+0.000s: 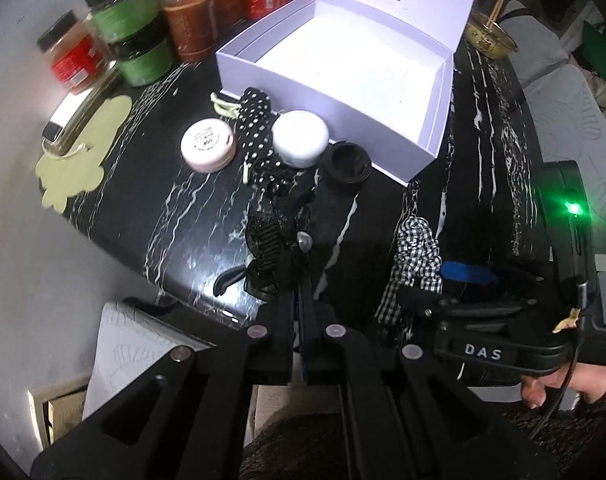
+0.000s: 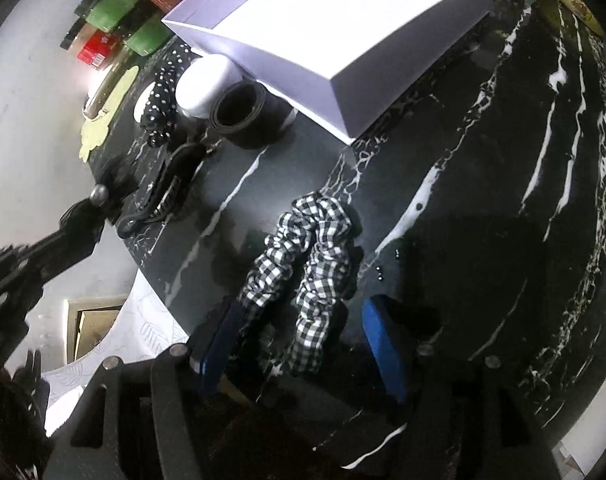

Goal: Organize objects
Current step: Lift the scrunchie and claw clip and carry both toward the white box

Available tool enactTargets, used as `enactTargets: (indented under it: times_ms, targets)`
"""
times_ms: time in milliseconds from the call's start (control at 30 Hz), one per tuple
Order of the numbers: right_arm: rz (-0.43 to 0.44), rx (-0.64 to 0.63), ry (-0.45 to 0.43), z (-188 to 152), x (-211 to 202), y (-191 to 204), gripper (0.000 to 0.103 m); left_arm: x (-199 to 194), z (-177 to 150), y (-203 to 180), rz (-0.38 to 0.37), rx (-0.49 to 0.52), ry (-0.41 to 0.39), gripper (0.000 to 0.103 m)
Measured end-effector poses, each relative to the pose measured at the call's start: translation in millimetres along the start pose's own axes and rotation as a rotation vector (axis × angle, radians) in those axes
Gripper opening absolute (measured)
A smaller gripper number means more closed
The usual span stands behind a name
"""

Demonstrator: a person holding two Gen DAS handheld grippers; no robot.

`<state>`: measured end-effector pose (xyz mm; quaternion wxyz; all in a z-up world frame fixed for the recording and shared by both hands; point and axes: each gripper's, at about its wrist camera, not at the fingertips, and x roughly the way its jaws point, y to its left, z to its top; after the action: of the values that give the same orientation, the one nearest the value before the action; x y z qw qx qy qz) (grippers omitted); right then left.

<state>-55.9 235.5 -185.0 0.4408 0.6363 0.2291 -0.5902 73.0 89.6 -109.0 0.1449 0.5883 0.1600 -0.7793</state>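
White box (image 1: pixel 435 120): lid up, nothing inside.
Left gripper (image 1: pixel 301 276): fingers together beside hair clip (image 1: pixel 269 236).
Right gripper (image 2: pixel 303 336): fingers apart around checked scrunchie (image 2: pixel 303 256).

Glossy stone under me, soft cloth and matt card on top of it.

I see the table (image 2: pixel 483 168) as polished black marble with white veins — it shines back the light. The checked scrunchie (image 2: pixel 303 264) looks like thin woven cloth, crumpled and matt, and the polka-dot band (image 1: pixel 255 128) is soft fabric too. The white box (image 1: pixel 343 80) reads as smooth matt card. The two round tins (image 1: pixel 209 144) look like smooth plastic, faintly glossy, and the black hair claw (image 1: pixel 271 244) is shiny hard plastic. My right gripper (image 2: pixel 303 336) wears blue pads (image 2: pixel 383 344) — a dull rubbery finish, as far as I can tell.
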Motion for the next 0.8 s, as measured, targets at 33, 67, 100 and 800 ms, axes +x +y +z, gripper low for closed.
enactTargets:
  times_ms: [33,67,100,800]
  targets:
    - [-0.007,-0.005,-0.006,1,1,1,0.065,-1,0,0,0.002,-0.005,0.001,0.002]
    - [-0.022,-0.018,-0.021,1,0,3,0.059,-3,1,0,0.005,-0.005,-0.001,0.002]
    - [-0.018,-0.027,-0.028,2,0,4,0.046,-4,1,-1,0.004,0.000,-0.004,0.002]
    - [0.031,-0.091,-0.105,17,-71,-14,0.014,-36,70,-54,-0.019,0.184,-0.105,0.002]
